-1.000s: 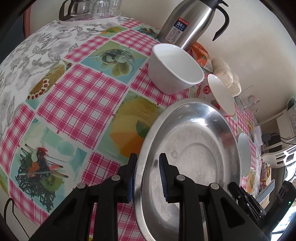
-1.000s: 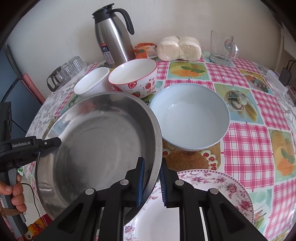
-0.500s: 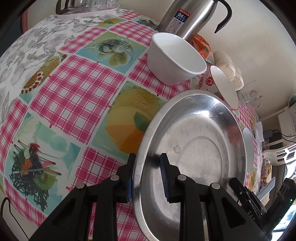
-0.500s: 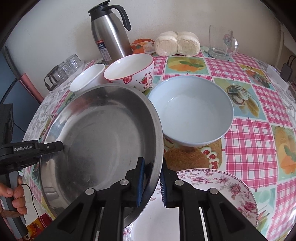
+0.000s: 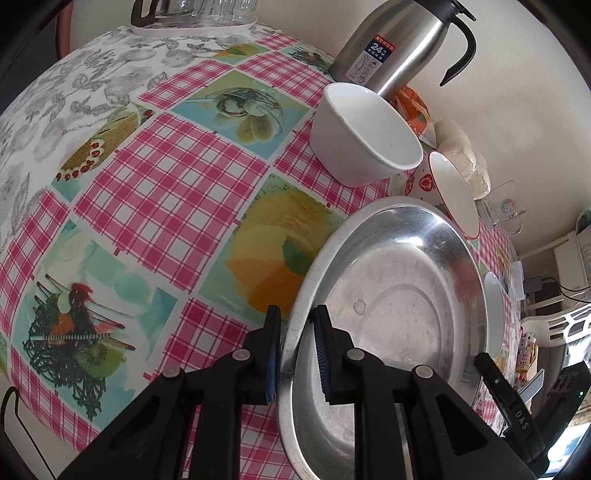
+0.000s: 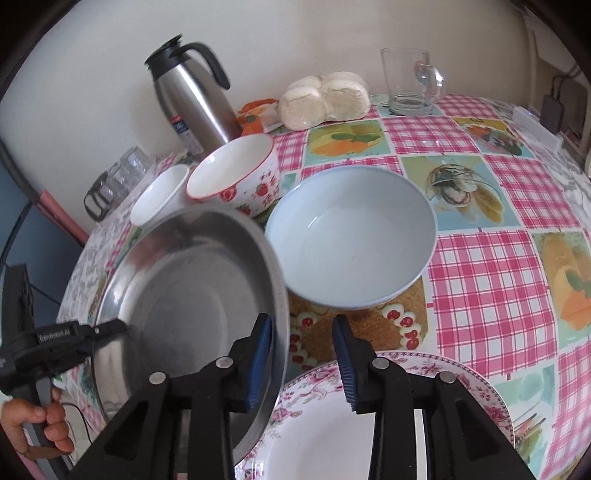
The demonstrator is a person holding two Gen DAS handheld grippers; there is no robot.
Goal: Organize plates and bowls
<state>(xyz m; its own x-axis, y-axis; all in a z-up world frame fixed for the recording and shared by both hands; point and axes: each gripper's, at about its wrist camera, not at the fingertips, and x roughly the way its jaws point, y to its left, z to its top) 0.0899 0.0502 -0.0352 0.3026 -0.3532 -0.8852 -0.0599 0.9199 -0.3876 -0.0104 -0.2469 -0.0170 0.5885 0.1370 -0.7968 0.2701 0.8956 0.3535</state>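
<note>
A round table (image 6: 491,266) covered in a pink-check and fruit-print cloth. On it: a pale blue bowl (image 6: 351,236), a strawberry-print bowl (image 6: 236,173), a small white bowl (image 5: 364,134), a floral plate (image 6: 476,384), a steel flask (image 6: 192,92), a glass mug (image 6: 408,83), wrapped buns (image 6: 325,99), and possibly glassware on a tray (image 5: 192,14).

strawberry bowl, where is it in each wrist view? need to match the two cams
Left wrist: strawberry bowl at right of centre, squeezed edge-on behind the steel plate's far rim, right of the white bowl.
Right wrist: strawberry bowl upper left of centre, between the white bowl and the pale blue bowl.
Shared landmark: steel thermos, standing behind the bowls in both.
</note>
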